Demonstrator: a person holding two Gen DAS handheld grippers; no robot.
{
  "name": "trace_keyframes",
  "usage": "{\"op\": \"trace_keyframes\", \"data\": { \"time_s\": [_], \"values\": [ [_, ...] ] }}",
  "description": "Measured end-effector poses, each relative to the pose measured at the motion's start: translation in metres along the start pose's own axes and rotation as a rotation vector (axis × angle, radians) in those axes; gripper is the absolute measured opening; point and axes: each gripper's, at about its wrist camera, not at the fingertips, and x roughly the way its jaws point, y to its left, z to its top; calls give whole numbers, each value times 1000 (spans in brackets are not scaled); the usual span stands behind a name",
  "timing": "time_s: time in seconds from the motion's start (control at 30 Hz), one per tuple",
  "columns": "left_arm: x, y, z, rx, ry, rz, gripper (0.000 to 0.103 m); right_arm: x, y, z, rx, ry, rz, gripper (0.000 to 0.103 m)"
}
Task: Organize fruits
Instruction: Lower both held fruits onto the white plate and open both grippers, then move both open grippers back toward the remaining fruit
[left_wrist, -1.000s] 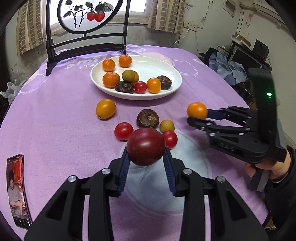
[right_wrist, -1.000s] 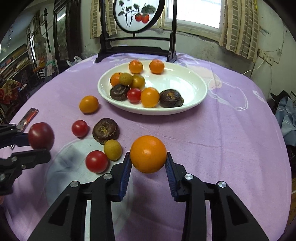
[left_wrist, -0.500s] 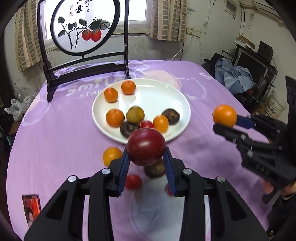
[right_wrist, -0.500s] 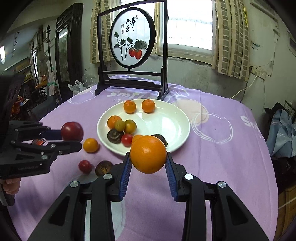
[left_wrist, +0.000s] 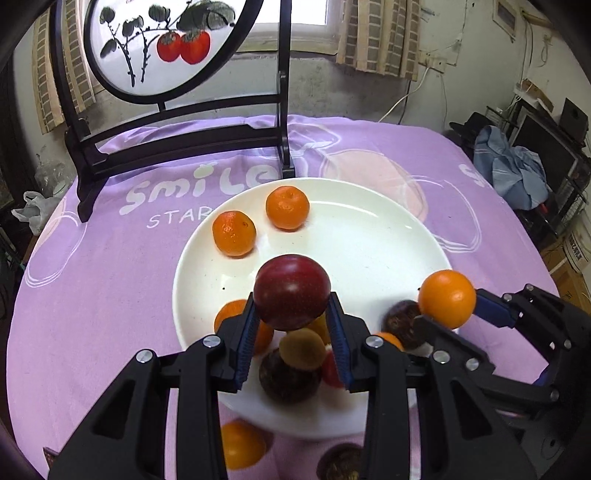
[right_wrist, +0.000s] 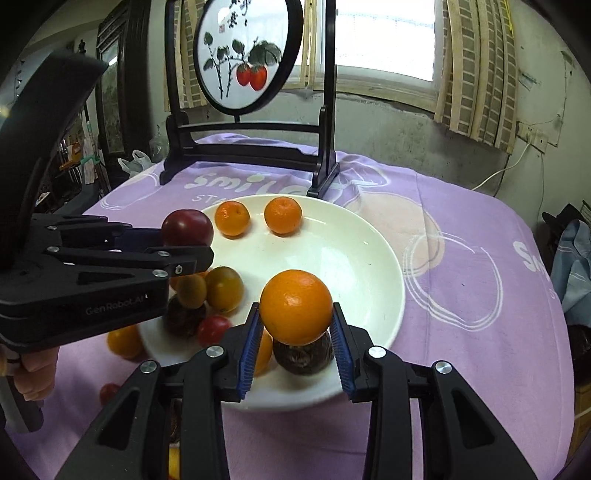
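My left gripper (left_wrist: 291, 325) is shut on a dark red plum (left_wrist: 291, 291) and holds it above the near part of the white plate (left_wrist: 388, 236). My right gripper (right_wrist: 295, 336) is shut on an orange (right_wrist: 295, 306) above the plate's (right_wrist: 354, 258) near right side. The plum (right_wrist: 187, 228) and left gripper also show in the right wrist view, the orange (left_wrist: 447, 299) in the left wrist view. Two mandarins (left_wrist: 233, 232) (left_wrist: 287, 207) lie at the plate's far side. Several small fruits crowd its near side.
A black wooden stand with a round painted screen (left_wrist: 177, 122) stands behind the plate on the purple cloth (left_wrist: 92, 288). An orange fruit (left_wrist: 240, 445) and a dark fruit (left_wrist: 338, 459) lie on the cloth in front of the plate. Clutter sits beyond the table's right edge.
Both grippers have moved forward with their fruits, from in front of the plate to over it. The plate and screen now look much closer.
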Motion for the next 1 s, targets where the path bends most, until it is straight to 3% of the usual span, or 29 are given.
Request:
{"op": "trace_keyframes", "data": {
  "time_s": [0.07, 0.17, 0.5, 1.0],
  "values": [
    [10, 3, 6, -25, 13, -16, 38, 10, 0, 2, 5, 9, -9, 37],
    [11, 7, 11, -64, -11, 11, 64, 17, -4, 3, 26, 8, -13, 51],
    [-35, 2, -19, -69, -53, -20, 68, -24, -3, -17, 31, -26, -8, 56],
    [-98, -2, -126, -64, -56, -31, 68, -80, 5, -87, 84, 14, -17, 62]
  ]
}}
